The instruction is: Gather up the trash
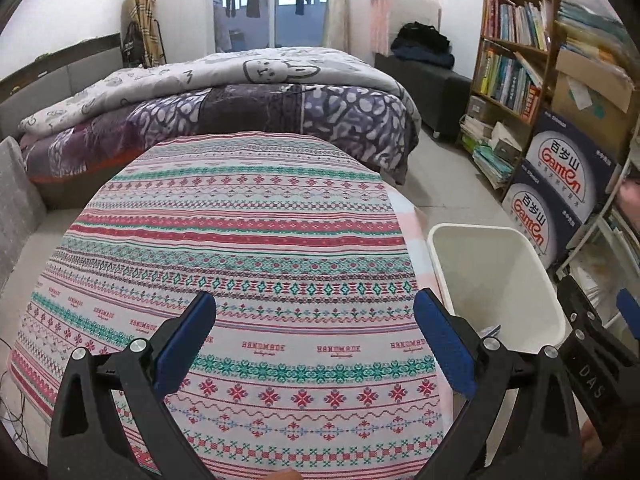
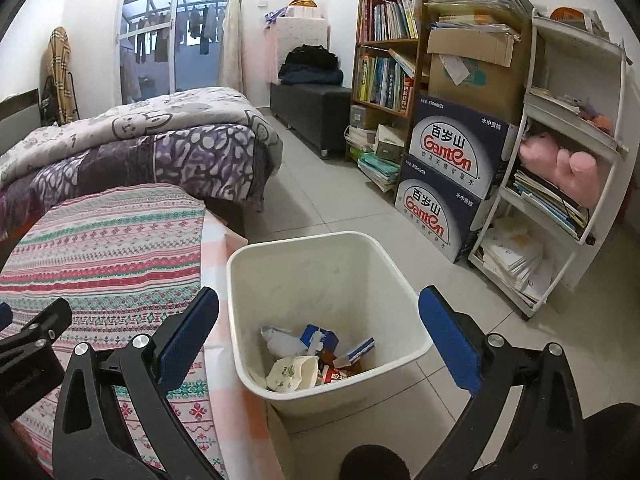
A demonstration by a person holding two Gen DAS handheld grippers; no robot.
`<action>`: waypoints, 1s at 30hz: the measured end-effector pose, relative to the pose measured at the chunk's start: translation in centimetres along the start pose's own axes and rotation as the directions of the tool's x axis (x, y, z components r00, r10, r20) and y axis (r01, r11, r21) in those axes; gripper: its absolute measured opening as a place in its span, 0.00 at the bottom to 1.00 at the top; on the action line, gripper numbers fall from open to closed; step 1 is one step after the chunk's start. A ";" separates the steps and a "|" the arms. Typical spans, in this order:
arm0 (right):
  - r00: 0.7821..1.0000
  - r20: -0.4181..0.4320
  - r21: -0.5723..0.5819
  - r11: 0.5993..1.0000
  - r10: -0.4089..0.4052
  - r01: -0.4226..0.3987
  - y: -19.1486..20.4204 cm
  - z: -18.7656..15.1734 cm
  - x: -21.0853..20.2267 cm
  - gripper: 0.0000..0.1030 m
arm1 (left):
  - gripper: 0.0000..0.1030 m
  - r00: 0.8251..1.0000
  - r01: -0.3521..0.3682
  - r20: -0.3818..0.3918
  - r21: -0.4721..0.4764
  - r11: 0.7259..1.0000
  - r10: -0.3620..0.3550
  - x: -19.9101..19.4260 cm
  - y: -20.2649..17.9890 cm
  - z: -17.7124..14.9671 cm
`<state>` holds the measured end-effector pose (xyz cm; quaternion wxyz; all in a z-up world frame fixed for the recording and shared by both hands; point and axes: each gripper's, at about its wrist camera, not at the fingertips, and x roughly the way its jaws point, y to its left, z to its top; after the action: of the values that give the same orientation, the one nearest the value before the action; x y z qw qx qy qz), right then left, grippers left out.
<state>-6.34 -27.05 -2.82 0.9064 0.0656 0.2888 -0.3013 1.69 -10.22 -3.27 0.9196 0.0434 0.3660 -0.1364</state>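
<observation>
The right gripper [image 2: 319, 334] hung with its blue-padded fingers spread wide and nothing between them, above a white bin [image 2: 280, 252] on the tiled floor. Inside lay trash [image 2: 316, 356] — crumpled paper, a patterned cup, small blue-and-white cartons. The bin stood just beside a table [image 2: 100, 240] under a patterned cloth — part of the left gripper [image 2: 28, 344] showed over it

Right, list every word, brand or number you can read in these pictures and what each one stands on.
"Ganten", with "百岁山" above it: on both stacked dark blue cardboard boxes.
"570mlx24": top corner of the upper box.
"HANDMADE": repeated across the striped patterned tablecloth.
"DAS": on the black right gripper, seen in the left wrist view.
Book spines on the wooden bookshelf and packaging in the white plastic bin: too small to read.
</observation>
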 end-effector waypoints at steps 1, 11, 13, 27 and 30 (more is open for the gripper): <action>1.000 -0.002 0.002 1.000 0.001 -0.001 -0.1 0.0 0.1 0.93 | 0.93 1.000 0.001 0.003 0.004 1.000 -0.001 0.0 -0.2 0.0; 1.000 0.001 0.046 0.999 -0.003 0.002 -1.6 0.0 0.4 0.93 | 0.93 0.999 0.012 0.043 0.021 1.000 -0.013 0.0 -1.4 0.5; 1.000 0.005 0.049 0.999 -0.003 0.002 -1.8 0.0 0.4 0.93 | 0.93 0.999 0.019 0.045 0.017 1.000 -0.020 0.0 -1.6 0.7; 1.000 -0.022 0.094 0.995 -0.012 0.014 -3.3 0.0 1.2 0.93 | 0.93 0.998 0.030 0.060 0.054 0.998 -0.033 0.2 -3.3 1.1; 1.000 -0.026 0.098 0.995 -0.013 0.015 -3.3 0.0 1.4 0.93 | 0.93 0.998 0.030 0.058 0.055 0.998 -0.034 0.2 -3.4 1.1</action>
<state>-7.38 -30.48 -3.38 0.8963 0.1117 0.2854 -0.3205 1.60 -13.74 -2.56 0.9262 0.0581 0.3354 -0.1621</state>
